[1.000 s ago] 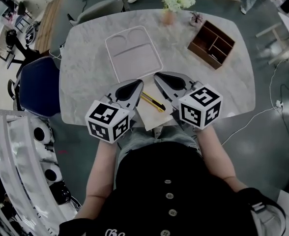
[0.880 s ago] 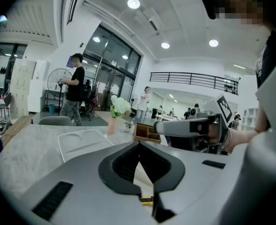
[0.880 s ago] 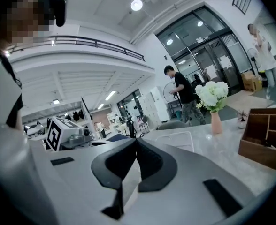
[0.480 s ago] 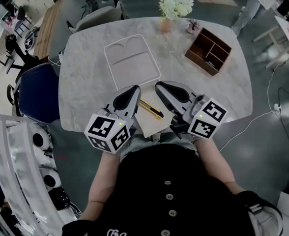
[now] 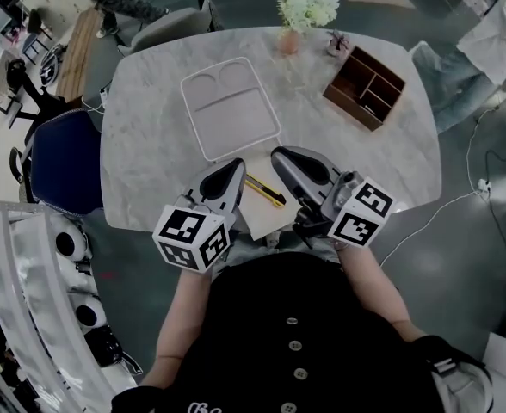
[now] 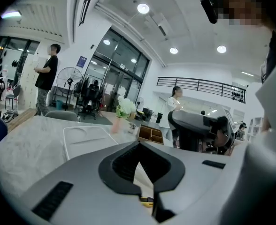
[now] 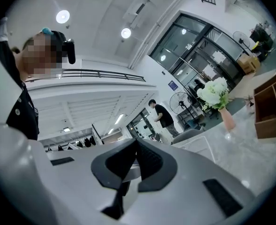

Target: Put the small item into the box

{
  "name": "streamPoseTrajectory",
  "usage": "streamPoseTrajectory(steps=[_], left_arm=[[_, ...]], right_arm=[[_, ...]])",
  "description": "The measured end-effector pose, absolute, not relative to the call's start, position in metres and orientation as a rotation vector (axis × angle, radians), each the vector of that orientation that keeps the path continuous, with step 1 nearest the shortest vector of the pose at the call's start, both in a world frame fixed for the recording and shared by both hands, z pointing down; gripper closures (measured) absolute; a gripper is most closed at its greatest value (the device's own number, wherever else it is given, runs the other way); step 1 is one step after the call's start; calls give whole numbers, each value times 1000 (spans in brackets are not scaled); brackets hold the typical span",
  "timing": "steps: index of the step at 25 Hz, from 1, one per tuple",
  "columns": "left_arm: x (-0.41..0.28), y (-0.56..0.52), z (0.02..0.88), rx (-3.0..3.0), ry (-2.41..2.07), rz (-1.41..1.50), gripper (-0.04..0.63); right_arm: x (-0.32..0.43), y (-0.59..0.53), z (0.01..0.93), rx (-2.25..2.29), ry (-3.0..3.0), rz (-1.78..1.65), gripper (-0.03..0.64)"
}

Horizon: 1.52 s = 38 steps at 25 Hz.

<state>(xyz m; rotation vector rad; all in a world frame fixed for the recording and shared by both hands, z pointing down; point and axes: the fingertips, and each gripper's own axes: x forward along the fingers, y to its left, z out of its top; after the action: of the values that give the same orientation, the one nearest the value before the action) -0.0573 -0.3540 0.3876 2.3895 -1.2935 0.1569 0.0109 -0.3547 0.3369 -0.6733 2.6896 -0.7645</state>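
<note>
The yellow knife [image 5: 266, 190] lies just past the white tray's [image 5: 188, 114] near right corner, on what seems a pale sheet [image 5: 272, 215]. The brown box [image 5: 348, 98] stands well to the tray's right. You hold your left gripper [image 5: 231, 169] and right gripper [image 5: 280, 156] near the tray's near edge, both with jaws closed on nothing.

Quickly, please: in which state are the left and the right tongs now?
Left tongs: closed, holding nothing.
Right tongs: closed, holding nothing.

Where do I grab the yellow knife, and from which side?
Probably best to take the knife at mid-body, with the jaws across its narrow width, coming down from above. It lies flat on the paper, long and slim, on a slant, so its ends give little to pinch.
</note>
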Motion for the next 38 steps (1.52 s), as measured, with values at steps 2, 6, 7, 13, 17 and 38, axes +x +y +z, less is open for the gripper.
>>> streamPoseTrajectory(steps=[2,6,7,13,17,38], left_arm=[[-58,-353,392,2376,-1302,184,578],[-55,-350,396,2376,-1287,198,578],[-54,-349,395,2377,-1278,183,578],[-55,-350,392,2362,-1248,100,578],[-54,-349,397,2368,-1250,161,578],[-46,-346,406,2357,-1234,226,578]], right_arm=[[11,-355,343,-692,2693,-785,614],[13,-359,356,-764,2699,-839,614],[13,-360,358,-782,2701,-848,614],[14,-363,366,-822,2708,-866,614],[13,-363,369,-838,2728,-867,614],[10,-358,381,-833,2781,-903,614]])
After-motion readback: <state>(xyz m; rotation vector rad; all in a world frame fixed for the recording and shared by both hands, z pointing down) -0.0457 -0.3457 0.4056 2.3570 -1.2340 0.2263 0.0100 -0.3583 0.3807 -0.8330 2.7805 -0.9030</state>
